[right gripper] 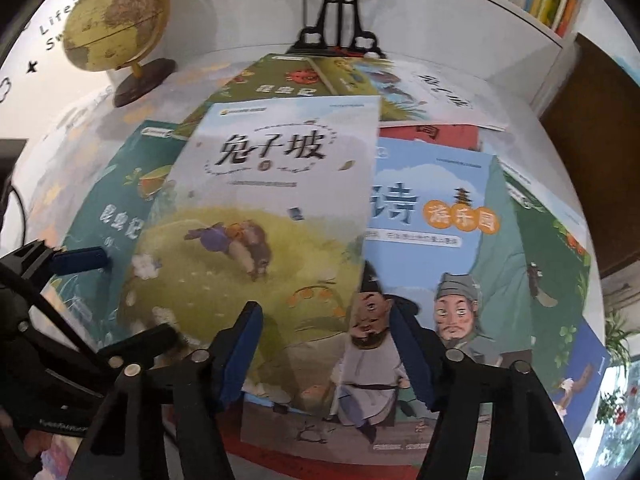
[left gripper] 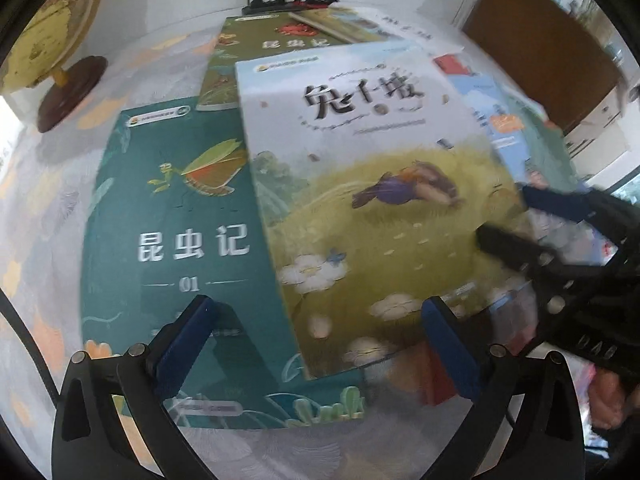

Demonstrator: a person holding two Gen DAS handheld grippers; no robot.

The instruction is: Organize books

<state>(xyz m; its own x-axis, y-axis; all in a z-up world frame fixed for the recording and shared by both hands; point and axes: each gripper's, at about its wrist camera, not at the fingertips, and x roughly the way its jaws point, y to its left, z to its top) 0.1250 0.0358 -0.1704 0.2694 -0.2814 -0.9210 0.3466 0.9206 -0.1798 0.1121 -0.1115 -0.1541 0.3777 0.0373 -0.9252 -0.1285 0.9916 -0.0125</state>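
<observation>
Topping pile: book titled 兔子坡 (right gripper: 256,216); teal book (left gripper: 160,240) reads 昆虫记 01.

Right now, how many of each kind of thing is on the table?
Books: at least 8, overlapping
Globe: 1
Black stand: 1
Total: at least 10

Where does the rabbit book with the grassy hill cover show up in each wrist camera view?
Left wrist: the rabbit book fills centre-right, overlapping the teal insect book.
Right wrist: the rabbit book sits centre, left of the blue poetry book.
Shared landmark: the globe, upper left in both.
</observation>
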